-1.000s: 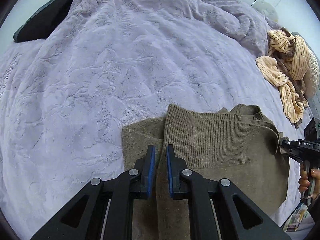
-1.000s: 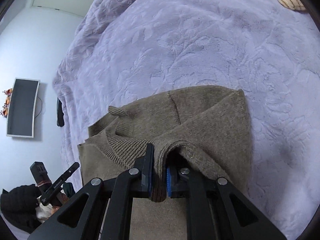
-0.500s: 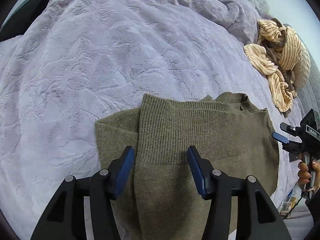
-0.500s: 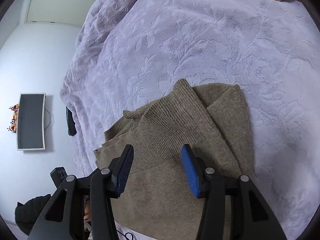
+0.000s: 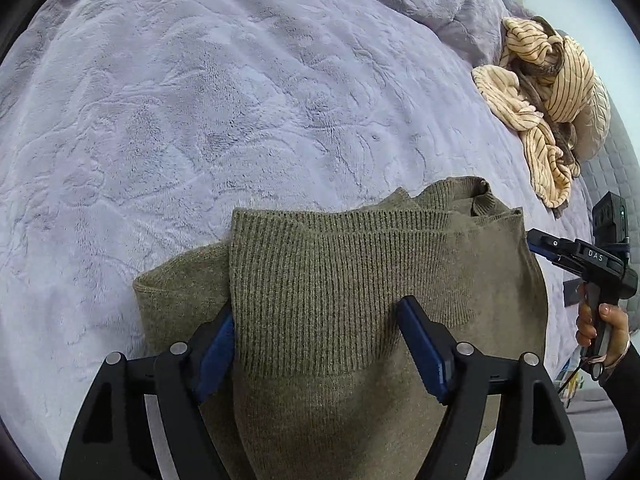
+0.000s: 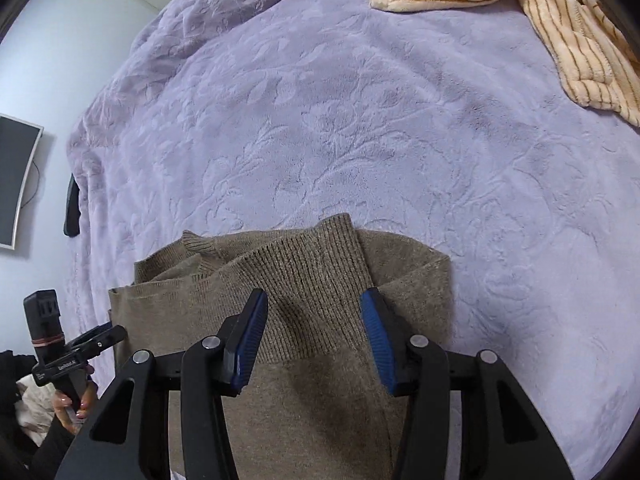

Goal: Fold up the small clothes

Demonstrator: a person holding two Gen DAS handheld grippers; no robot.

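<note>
Olive sweater (image 5: 344, 280) folded on lilac blanket (image 5: 200, 100) (striped garment (image 5: 548, 96) apart)

Left hand-held gripper (image 5: 320, 344): formerly clamped on olive sweater (image 5: 360, 272), now released, opening; right hand-held gripper (image 6: 312, 340): likewise released, now closing; sweater dropped flat on bed.

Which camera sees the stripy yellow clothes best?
The left wrist view. It shows the whole crumpled pile of stripy yellow clothes lying on the purple blanket near the bed's far edge. The right wrist view catches only part of it, cut off at the picture's top right edge.
</note>
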